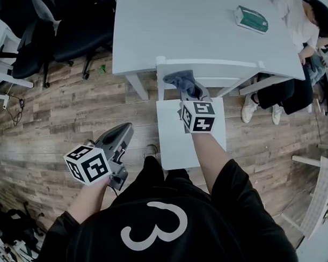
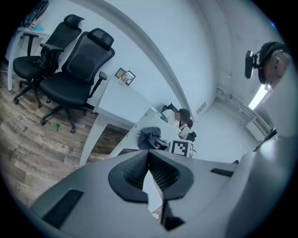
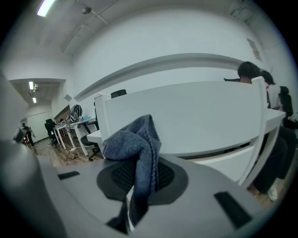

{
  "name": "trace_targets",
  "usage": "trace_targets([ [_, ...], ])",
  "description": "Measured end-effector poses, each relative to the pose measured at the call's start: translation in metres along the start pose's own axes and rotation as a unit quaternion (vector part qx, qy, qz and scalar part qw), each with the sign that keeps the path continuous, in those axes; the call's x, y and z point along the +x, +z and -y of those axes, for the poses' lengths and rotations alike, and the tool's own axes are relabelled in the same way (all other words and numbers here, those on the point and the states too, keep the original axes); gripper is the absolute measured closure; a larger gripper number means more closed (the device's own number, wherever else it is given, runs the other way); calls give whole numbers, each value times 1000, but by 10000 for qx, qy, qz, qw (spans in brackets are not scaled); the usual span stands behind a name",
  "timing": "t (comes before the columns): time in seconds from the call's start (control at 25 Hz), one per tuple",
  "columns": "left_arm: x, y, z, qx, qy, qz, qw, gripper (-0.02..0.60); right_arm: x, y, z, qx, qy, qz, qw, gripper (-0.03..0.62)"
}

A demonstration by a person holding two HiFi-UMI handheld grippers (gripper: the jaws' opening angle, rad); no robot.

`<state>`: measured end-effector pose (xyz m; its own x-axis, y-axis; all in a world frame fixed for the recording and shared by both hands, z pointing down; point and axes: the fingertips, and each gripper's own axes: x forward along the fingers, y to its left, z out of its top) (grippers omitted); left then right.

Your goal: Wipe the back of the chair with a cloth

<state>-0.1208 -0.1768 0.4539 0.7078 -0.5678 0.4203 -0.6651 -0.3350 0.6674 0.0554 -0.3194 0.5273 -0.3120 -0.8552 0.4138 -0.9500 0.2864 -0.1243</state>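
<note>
Cloth (image 3: 139,146), blue-grey knit, pinched tight between right gripper (image 3: 139,183) jaws, bunched just ahead of them against white wooden chair back (image 3: 200,121) — left gripper (image 2: 149,173) jaws pressed together, nothing between, well apart from chair.

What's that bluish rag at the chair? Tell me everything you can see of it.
The cloth is grey-blue, with a soft, knitted-looking weave. It is bunched up, not spread flat, and is pinched between the jaws of the right gripper. Its crumpled bulk sticks out past the jaw tips and a narrow tail hangs back between them. From the head view, it sits against the top rail of the white chair back, left of the rail's middle. How firmly it presses cannot be told.
</note>
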Motion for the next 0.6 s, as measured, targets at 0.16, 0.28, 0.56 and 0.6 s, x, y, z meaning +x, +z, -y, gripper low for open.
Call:
trace_targets([
  [0.16, 3, -9, 11, -20, 56, 20, 10000, 568, -7, 0, 22, -36, -64, -5, 10000, 546],
  [0.28, 5, -16, 19, -30, 100, 32, 9999, 568, -13, 0, 44, 31, -150, 14, 9999, 546],
  [0.56, 16, -39, 40, -76, 195, -20, 9998, 568, -32, -2, 108, 31, -488, 6, 9988, 546],
  [0.6, 18, -43, 43, -89, 200, -33, 9998, 568, -35, -2, 118, 49, -551, 2, 9985, 546],
])
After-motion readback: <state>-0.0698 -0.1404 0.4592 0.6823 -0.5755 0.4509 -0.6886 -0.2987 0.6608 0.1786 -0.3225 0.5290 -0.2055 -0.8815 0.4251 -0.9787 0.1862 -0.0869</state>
